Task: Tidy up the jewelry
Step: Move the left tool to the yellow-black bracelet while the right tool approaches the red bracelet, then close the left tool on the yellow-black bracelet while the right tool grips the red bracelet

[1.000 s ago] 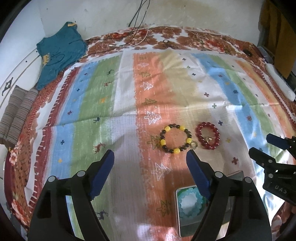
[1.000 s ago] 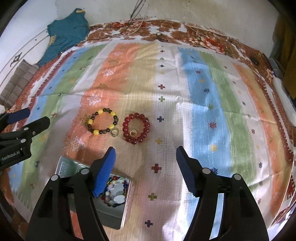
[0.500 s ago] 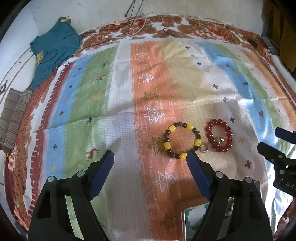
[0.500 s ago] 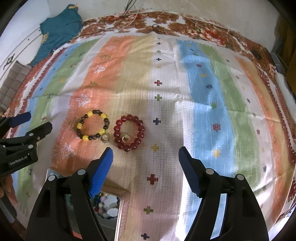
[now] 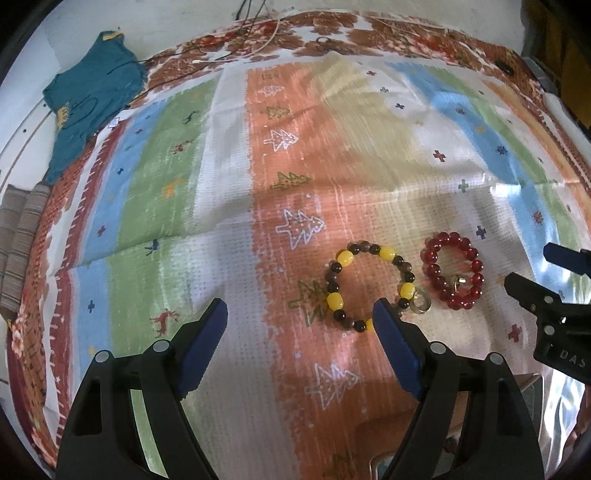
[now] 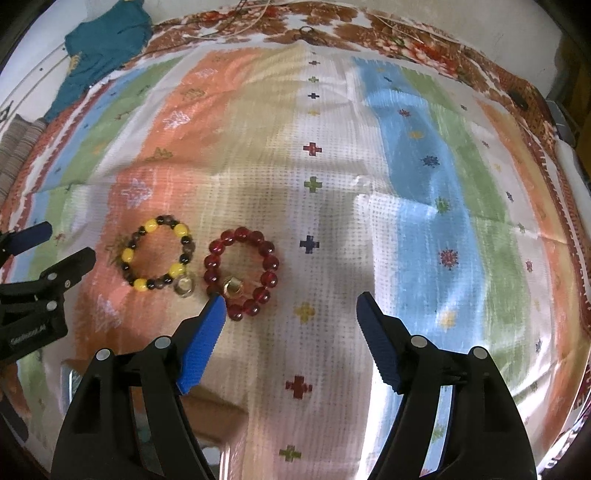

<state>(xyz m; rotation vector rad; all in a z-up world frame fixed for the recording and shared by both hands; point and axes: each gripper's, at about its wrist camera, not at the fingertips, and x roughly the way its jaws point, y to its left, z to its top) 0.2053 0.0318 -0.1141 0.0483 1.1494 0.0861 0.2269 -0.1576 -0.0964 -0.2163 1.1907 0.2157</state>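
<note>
Two bead bracelets lie side by side on the striped cloth (image 5: 229,229). The yellow-and-brown bracelet (image 5: 334,300) touches the inner side of my left gripper's right fingertip. My left gripper (image 5: 299,314) is open and holds nothing. In the right wrist view, the red bracelet (image 6: 269,262) with its gold charm lies just ahead of my right gripper's left fingertip. The yellow-and-brown bracelet (image 6: 127,254) sits to its left. My right gripper (image 6: 291,306) is open and holds nothing. Each view also shows the other gripper: the right gripper (image 5: 535,269) and the left gripper (image 6: 62,245).
A metal tin (image 6: 70,376) shows only an edge behind the gripper bodies, near me. A teal garment (image 5: 92,96) and a striped cushion (image 5: 18,229) lie off the cloth at the far left. Cables (image 5: 258,26) run along the back wall.
Both grippers have come down and forward towards the bracelets, which now look larger and sit nearer the fingertips. The tin of beads has slid almost out of both views. The right jaws stand slightly wider.
</note>
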